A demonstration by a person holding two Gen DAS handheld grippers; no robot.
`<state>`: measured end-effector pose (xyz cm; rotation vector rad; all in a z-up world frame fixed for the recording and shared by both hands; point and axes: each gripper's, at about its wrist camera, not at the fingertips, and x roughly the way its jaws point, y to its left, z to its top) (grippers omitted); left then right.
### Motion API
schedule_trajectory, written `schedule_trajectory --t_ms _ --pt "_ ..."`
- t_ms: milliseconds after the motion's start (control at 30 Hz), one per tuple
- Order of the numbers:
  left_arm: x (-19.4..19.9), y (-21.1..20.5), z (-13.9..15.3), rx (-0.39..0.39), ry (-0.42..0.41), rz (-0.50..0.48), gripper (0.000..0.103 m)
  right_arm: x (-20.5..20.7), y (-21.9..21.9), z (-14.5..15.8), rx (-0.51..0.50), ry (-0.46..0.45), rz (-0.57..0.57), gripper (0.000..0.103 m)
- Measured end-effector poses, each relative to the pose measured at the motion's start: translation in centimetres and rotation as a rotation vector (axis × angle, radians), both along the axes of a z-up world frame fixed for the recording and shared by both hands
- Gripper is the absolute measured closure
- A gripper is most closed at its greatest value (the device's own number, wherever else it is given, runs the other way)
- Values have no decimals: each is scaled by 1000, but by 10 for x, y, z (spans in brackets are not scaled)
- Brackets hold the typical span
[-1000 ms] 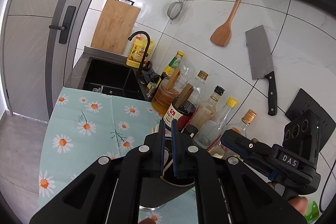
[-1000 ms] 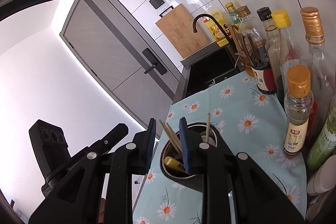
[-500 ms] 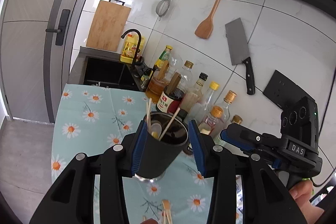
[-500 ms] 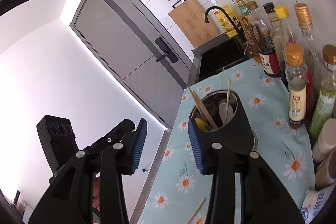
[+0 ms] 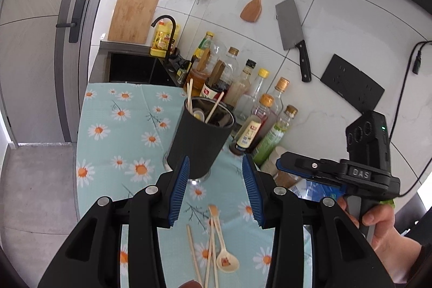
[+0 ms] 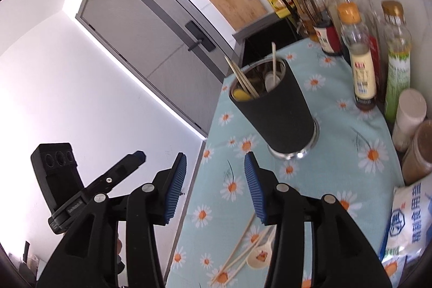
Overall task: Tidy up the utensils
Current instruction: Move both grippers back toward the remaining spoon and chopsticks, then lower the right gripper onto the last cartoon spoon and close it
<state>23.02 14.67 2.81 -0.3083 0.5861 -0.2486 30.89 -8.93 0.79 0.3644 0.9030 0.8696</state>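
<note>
Below left gripper (image 5: 216,190) — chopsticks (image 5: 209,255) cut off.

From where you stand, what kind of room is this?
Most likely a home kitchen: a black sink with a faucet, sauce bottles along the tiled wall, and a cleaver hanging there.

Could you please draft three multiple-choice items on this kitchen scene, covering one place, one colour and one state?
1. Where does the loose spoon lie?
A. in the sink
B. on the daisy cloth beside loose chopsticks
C. hanging on the wall

2. What colour is the utensil cup outside?
A. black
B. red
C. white

3. How is the left gripper set?
A. shut on the cup
B. shut on a chopstick
C. open, holding nothing

Answers: 1 B, the spoon rests on the cloth among the sticks; 2 A, its wall is black; 3 C, the blue pads stand apart with only cloth between them.
</note>
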Motion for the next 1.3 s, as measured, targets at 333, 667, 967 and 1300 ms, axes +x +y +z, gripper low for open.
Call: schedule_trajectory --t_ms 333,667,967,1300 --pt "-27 -2 -29 6 85 -48 63 -10 0 -51 -75 162 34 56" --pt "-48 5 -66 -31 174 -50 63 -9 4 -91 -150 275 62 56" --pt "-74 22 -90 -156 228 -4 63 0 9 -126 -215 345 82 56" --pt "-96 31 -113 -203 279 46 63 14 14 -161 -244 417 118 57"
